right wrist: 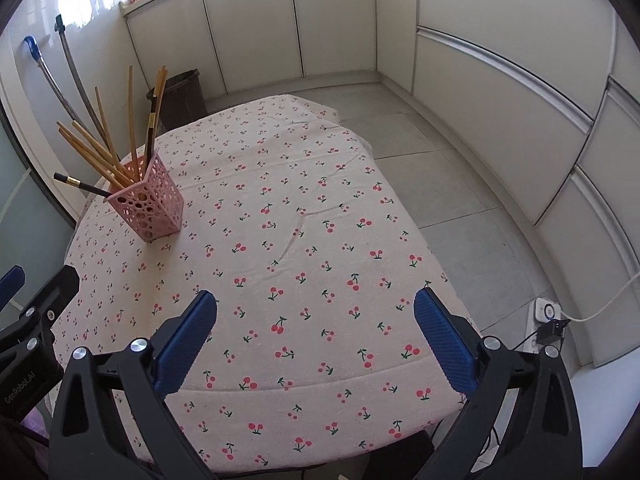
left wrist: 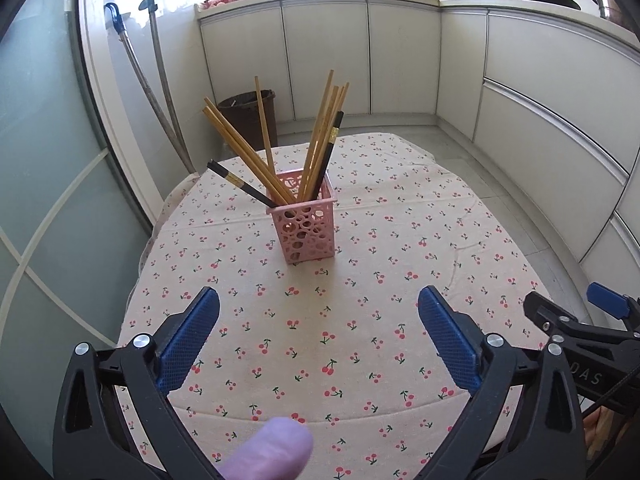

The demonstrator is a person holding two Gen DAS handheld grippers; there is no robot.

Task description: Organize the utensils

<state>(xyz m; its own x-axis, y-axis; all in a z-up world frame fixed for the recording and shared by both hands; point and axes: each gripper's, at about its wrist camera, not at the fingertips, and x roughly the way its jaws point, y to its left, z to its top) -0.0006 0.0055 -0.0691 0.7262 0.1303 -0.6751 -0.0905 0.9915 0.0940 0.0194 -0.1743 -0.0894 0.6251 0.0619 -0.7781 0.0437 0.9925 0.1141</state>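
White kitchen cabinets curve behind a table under a cherry-print tablecloth. On that cloth stands a pink perforated holder, upright, with wooden chopsticks and two black chopsticks fanned out of its top. Nearer than the holder, the left gripper hangs above bare cloth, jaws spread wide and grasping nothing. Right of the holder, the right gripper is likewise released and empty. A brown bin sits on the floor behind the holder.

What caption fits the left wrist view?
Open left gripper faces a pink holder of chopsticks on a cherry-print tablecloth.
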